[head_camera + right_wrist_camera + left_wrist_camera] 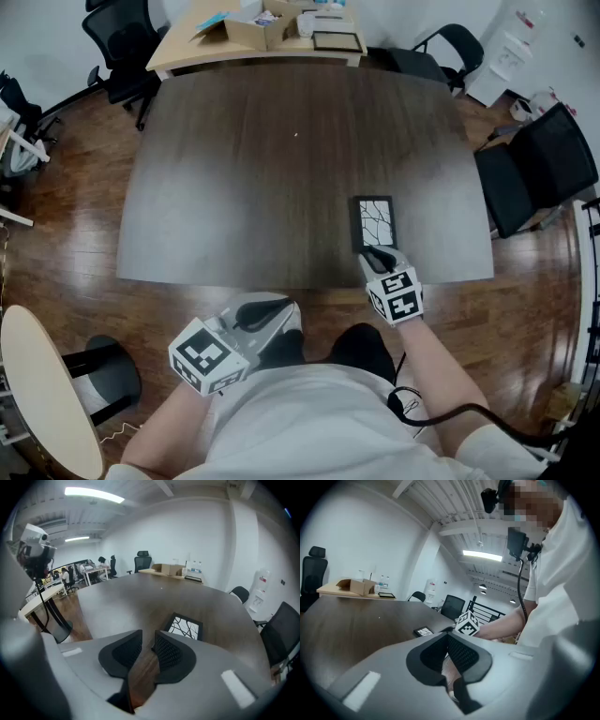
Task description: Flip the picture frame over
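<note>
A small black picture frame (373, 223) with a white branch pattern lies face up on the dark wooden table (281, 169), close to the near edge. My right gripper (375, 255) is tilted down right at the frame's near end, open, and only bare table shows between its jaws. In the right gripper view the frame (185, 626) lies just beyond the right jaw of that gripper (147, 635). My left gripper (258, 314) is held low by my lap, off the table, shut and holding nothing. From the left gripper view (446, 637) the frame (423, 631) is small and distant.
A light wooden table (187, 52) behind carries cardboard boxes (248, 28) and another dark frame (337, 41). Black office chairs stand at the right (534, 173), back right (441, 52) and back left (122, 47). A round pale tabletop (47, 394) is at my lower left.
</note>
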